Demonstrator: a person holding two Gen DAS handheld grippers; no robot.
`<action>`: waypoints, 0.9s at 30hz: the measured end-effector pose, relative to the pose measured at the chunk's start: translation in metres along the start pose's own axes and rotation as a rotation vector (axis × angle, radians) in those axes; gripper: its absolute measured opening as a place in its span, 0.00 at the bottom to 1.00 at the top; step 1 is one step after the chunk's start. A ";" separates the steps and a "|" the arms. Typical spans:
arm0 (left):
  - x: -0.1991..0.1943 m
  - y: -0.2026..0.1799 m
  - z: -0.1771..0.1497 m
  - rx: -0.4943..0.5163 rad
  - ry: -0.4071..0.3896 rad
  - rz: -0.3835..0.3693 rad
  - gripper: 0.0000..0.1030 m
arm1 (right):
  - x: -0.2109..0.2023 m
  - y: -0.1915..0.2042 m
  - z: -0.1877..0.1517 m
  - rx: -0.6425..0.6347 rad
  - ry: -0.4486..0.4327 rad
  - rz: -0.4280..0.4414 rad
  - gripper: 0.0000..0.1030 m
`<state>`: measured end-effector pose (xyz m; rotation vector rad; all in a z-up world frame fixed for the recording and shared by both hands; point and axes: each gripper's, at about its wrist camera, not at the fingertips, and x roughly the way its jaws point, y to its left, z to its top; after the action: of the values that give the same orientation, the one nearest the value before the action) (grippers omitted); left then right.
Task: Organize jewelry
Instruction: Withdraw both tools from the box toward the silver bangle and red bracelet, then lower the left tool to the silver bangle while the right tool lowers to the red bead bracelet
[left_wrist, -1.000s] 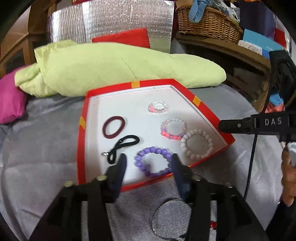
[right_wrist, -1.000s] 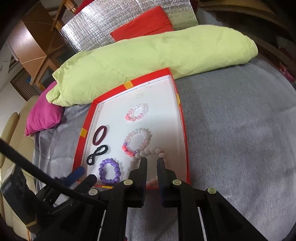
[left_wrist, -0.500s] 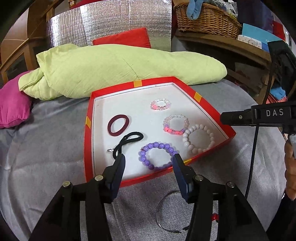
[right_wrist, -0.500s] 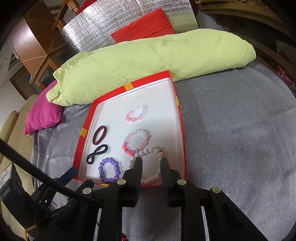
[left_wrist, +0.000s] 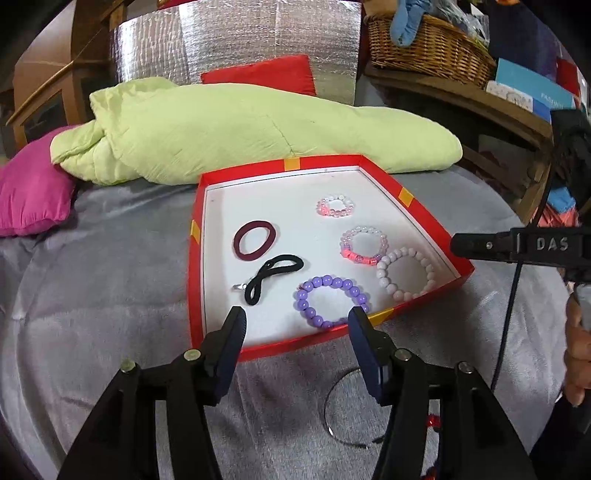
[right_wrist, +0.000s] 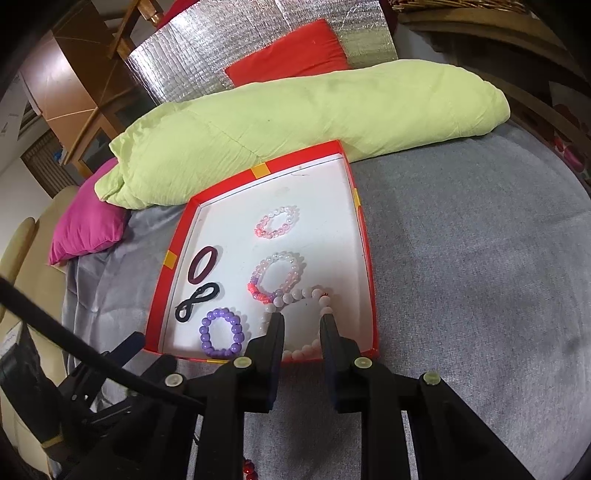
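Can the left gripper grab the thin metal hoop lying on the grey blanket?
Probably yes. The metal hoop lies bare on the blanket, outside the red tray, just below the left gripper, whose fingers are opening with nothing between them.

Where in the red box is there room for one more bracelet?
The red box is bare along its far edge, behind the dark red hair tie and the small pink bracelet. The near right corner is crowded: purple bracelet, white bracelet and pink-purple bracelet.

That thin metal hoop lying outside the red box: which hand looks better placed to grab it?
Probably left. The metal hoop lies just below the left gripper, whose jaws are opening. The right gripper hovers over the white bracelet.
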<state>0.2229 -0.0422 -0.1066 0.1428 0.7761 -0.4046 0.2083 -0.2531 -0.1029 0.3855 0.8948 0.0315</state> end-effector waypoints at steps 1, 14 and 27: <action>-0.002 0.002 -0.001 -0.009 0.000 0.000 0.58 | 0.000 0.000 0.000 -0.004 -0.002 -0.002 0.21; -0.035 0.043 -0.035 -0.160 0.016 0.052 0.59 | -0.019 0.002 -0.037 -0.054 0.014 -0.008 0.21; -0.043 0.066 -0.076 -0.233 0.100 0.110 0.60 | -0.020 0.031 -0.105 -0.169 0.113 0.015 0.53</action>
<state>0.1723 0.0514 -0.1316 -0.0127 0.9042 -0.2021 0.1201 -0.1952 -0.1364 0.2344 0.9932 0.1427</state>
